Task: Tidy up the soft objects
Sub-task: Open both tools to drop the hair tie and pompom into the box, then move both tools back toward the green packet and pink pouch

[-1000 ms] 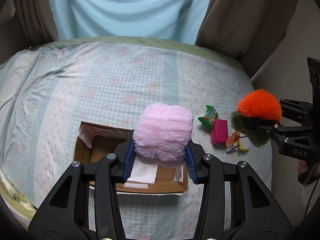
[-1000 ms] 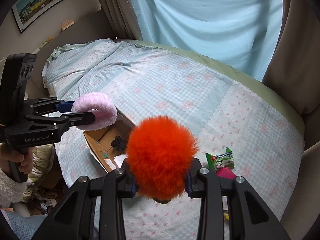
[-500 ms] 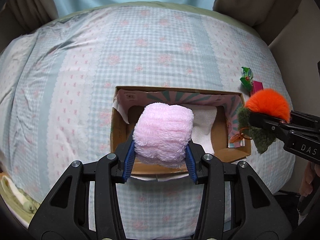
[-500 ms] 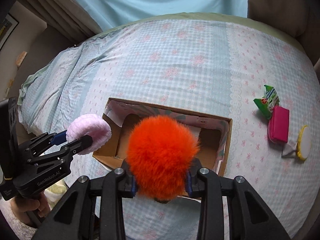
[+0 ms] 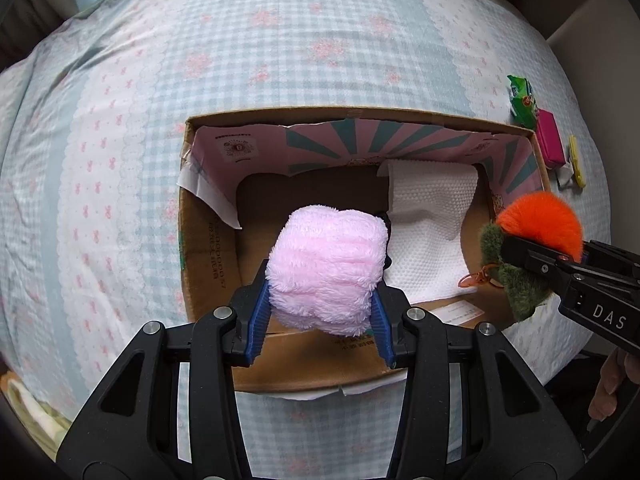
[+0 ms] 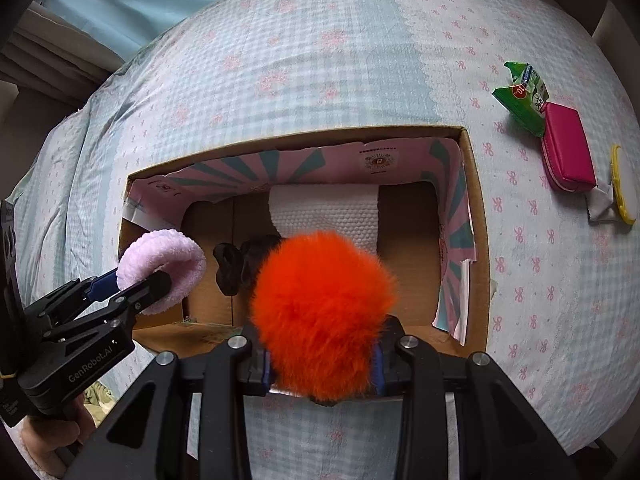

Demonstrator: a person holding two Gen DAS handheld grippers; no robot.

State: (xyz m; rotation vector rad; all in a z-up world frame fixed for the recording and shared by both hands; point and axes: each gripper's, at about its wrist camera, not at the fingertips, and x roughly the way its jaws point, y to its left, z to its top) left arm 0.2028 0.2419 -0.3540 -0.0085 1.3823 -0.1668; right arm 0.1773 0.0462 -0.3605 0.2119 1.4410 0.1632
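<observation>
My left gripper [image 5: 322,318] is shut on a fluffy pink plush [image 5: 326,270], held above the open cardboard box [image 5: 208,264] on the bed. From the right wrist view the same pink plush [image 6: 162,266] hangs over the box's left end. My right gripper [image 6: 322,366] is shut on an orange furry pom-pom [image 6: 322,316] with a dark green part [image 5: 516,284] and an orange ring below it, over the box's right side. On the box floor lie a white paper towel [image 6: 324,212] and a dark fabric item [image 6: 230,270].
The box [image 6: 476,216] sits on a blue-and-pink checked bedspread [image 6: 320,80]. To its right lie a green snack packet [image 6: 522,98], a pink pouch [image 6: 568,158] and a yellow-rimmed round item [image 6: 624,188]. A hand [image 6: 52,440] grips the left tool's handle.
Both grippers have come down toward the box and tilted to look into it; the box now fills both views. Each still holds its plush.
</observation>
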